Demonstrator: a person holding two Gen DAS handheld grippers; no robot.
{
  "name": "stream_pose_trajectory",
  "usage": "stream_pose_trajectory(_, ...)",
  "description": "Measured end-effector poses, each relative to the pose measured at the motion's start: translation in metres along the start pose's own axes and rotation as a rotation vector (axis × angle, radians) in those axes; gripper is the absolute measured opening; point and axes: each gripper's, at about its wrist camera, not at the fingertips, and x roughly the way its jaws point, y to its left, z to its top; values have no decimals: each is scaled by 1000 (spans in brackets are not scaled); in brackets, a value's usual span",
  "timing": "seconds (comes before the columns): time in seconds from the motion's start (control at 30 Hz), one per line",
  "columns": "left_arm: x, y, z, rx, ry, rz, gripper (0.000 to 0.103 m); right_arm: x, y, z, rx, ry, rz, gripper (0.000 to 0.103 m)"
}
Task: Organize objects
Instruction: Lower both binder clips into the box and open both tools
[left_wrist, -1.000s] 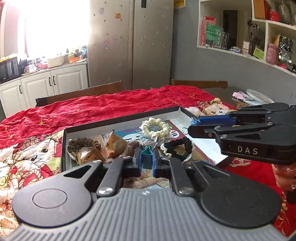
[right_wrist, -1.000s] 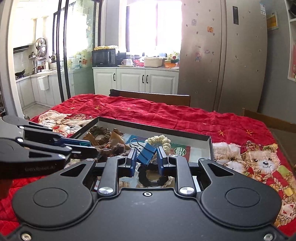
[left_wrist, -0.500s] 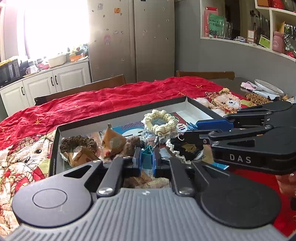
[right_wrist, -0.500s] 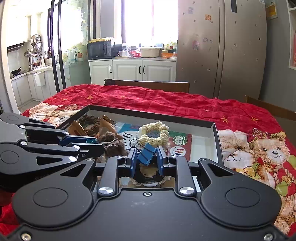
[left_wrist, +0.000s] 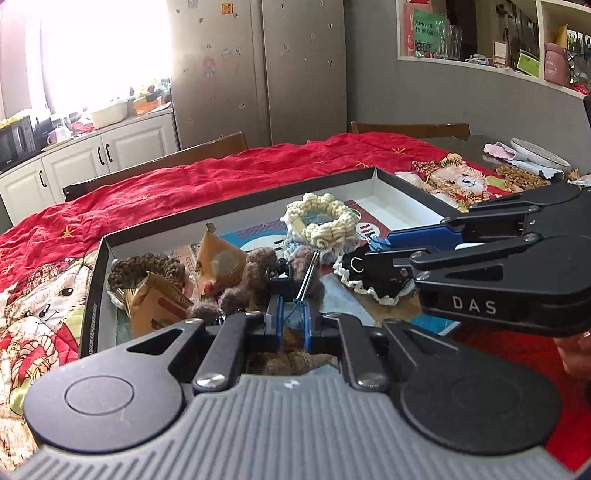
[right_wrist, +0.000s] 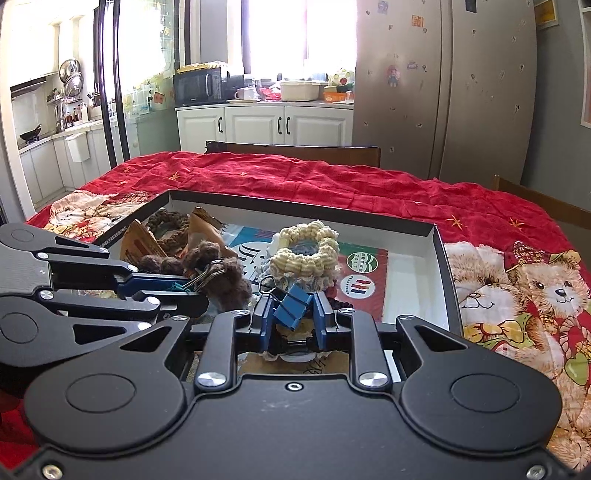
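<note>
We found the right claw (right_wrist: 291, 314) closed on a blue binder clip (right_wrist: 291, 305) and the left claw (left_wrist: 292, 317) nipping a teal clip's wire handles (left_wrist: 308, 275) above the box (right_wrist: 441, 254); each should be lowered gently before release.

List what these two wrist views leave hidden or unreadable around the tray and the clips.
- Teal binder clip, left wrist view: mostly hidden between the left hand-held gripper fingers.
- Black scrunchie, left wrist view: partly covered by the right hand-held gripper.
- Tray near edge, both views: blocked by gripper bodies.
- Shelf labels, left wrist view: too small to read.
</note>
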Motion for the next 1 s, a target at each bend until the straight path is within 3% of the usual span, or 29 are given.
stream_pose_trajectory(1.0,7,-1,-4,8,23,6,13,13,4,-5,-12,21,10,23)
